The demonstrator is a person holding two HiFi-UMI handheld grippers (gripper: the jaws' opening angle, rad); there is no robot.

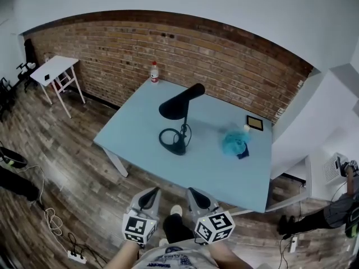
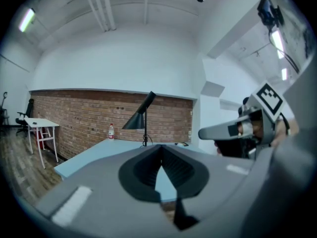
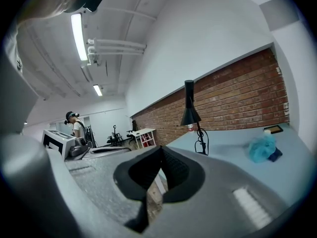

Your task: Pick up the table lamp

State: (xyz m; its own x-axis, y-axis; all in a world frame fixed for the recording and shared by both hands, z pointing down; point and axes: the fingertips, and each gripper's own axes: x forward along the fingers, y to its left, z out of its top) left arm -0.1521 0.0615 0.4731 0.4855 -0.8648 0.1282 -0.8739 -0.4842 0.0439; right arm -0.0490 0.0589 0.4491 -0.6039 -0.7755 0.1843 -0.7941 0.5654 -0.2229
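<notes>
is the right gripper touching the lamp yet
Apart. The head view shows the right gripper short of the near edge of the table, with a stretch of bare tabletop between it and the table lamp.

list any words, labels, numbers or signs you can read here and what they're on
No text can be read in any view.
Bottle, red label: too small to read.
Shirt, print: too blurred to read.
Cubes: black and white square patterns only, no letters or digits.
Frame on the table: too small to tell if it carries text.
</notes>
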